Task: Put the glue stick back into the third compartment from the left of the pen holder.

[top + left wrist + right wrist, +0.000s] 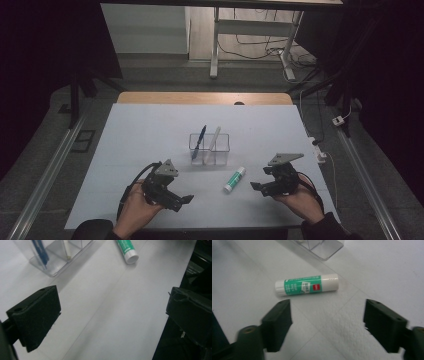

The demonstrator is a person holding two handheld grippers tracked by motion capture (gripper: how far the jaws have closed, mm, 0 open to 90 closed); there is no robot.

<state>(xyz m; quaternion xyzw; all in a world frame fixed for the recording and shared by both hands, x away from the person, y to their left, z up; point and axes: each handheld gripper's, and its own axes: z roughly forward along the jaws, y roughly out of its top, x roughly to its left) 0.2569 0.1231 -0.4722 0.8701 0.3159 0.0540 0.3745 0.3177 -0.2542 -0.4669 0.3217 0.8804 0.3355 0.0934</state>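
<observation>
Right gripper [327,322] hung spread near the glue stick [306,284], unlifted on the surface [362,277]; two pens already stood in the organizer [210,148].

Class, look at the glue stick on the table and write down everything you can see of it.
The glue stick is a short round tube, apparently plastic, with a green printed label bearing a small red mark, and white at both ends. It lies on its side on the white table cover, capped, just in front of the clear pen holder and apart from it. Nothing touches it; the right gripper faces it with its fingers apart, short of it.
</observation>
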